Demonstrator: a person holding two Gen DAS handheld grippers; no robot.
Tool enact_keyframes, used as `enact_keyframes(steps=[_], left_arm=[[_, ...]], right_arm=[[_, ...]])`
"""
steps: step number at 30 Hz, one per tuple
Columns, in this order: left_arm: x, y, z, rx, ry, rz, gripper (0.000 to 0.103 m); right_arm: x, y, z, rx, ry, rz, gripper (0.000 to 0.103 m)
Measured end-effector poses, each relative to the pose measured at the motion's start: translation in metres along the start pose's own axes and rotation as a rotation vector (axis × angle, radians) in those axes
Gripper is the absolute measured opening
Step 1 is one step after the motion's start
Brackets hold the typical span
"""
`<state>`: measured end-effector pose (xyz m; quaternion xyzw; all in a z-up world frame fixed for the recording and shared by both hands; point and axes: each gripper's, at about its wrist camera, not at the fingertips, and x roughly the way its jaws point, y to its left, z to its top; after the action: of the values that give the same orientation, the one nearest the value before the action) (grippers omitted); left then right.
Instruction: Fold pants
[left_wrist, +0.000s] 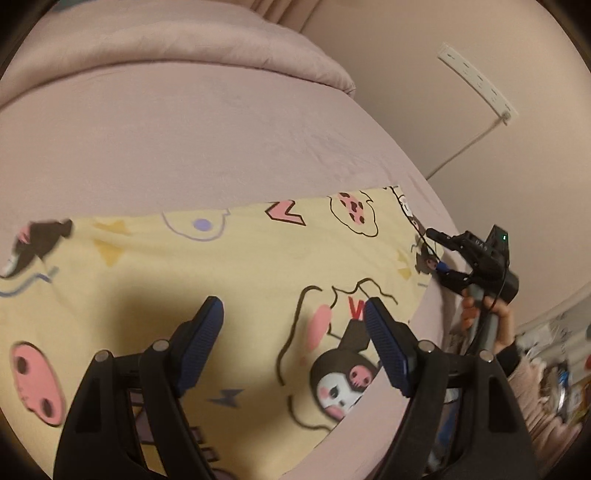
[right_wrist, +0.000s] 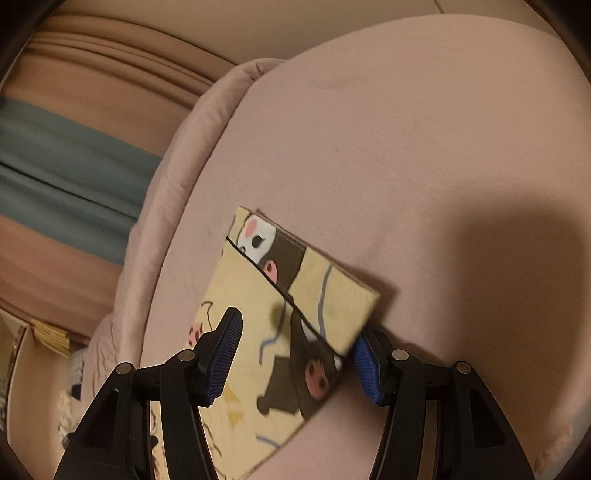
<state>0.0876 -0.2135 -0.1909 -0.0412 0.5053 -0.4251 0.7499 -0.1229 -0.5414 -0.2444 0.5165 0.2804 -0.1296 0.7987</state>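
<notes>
Yellow cartoon-print pants (left_wrist: 229, 266) lie flat on the pink bed sheet (left_wrist: 184, 140). My left gripper (left_wrist: 293, 317) is open just above the pants' near part, holding nothing. My right gripper (left_wrist: 437, 254) shows at the pants' right end, fingers spread around the hem edge. In the right wrist view the pants' leg end (right_wrist: 295, 295) lies between the open jaws of my right gripper (right_wrist: 295, 336). The cloth is not pinched.
A folded pink duvet (left_wrist: 192, 44) lies at the far side of the bed. A white power strip (left_wrist: 476, 81) with a cord hangs on the wall to the right. Clutter (left_wrist: 554, 369) sits beyond the bed's right edge. Curtains (right_wrist: 74, 177) hang behind.
</notes>
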Motion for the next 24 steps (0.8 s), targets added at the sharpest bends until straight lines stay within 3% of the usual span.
enact_keyframes(steps=[4,7,9,14,19,24], left_arm=[[0.001,0.007,-0.001,-0.072,0.026,-0.018,0.079],[0.006,0.018,-0.003,-0.161,0.055,-0.045,0.079],[0.007,0.027,-0.004,-0.219,0.064,-0.067,0.079],[0.000,0.042,-0.003,-0.336,0.034,-0.152,0.078],[-0.023,0.067,-0.014,-0.492,-0.040,-0.285,0.079],[-0.025,0.078,-0.025,-0.586,-0.043,-0.443,0.082]], right_arm=[[-0.001,0.006,0.000,-0.056,-0.027,-0.005,0.056],[0.001,0.007,-0.001,-0.077,-0.021,0.002,0.015],[-0.003,0.012,-0.005,-0.105,-0.039,0.013,0.012],[-0.014,0.106,-0.046,-0.607,-0.129,-0.086,0.012],[-0.004,0.197,-0.140,-1.119,-0.149,-0.145,0.012],[0.020,0.221,-0.228,-1.337,-0.088,-0.077,0.012]])
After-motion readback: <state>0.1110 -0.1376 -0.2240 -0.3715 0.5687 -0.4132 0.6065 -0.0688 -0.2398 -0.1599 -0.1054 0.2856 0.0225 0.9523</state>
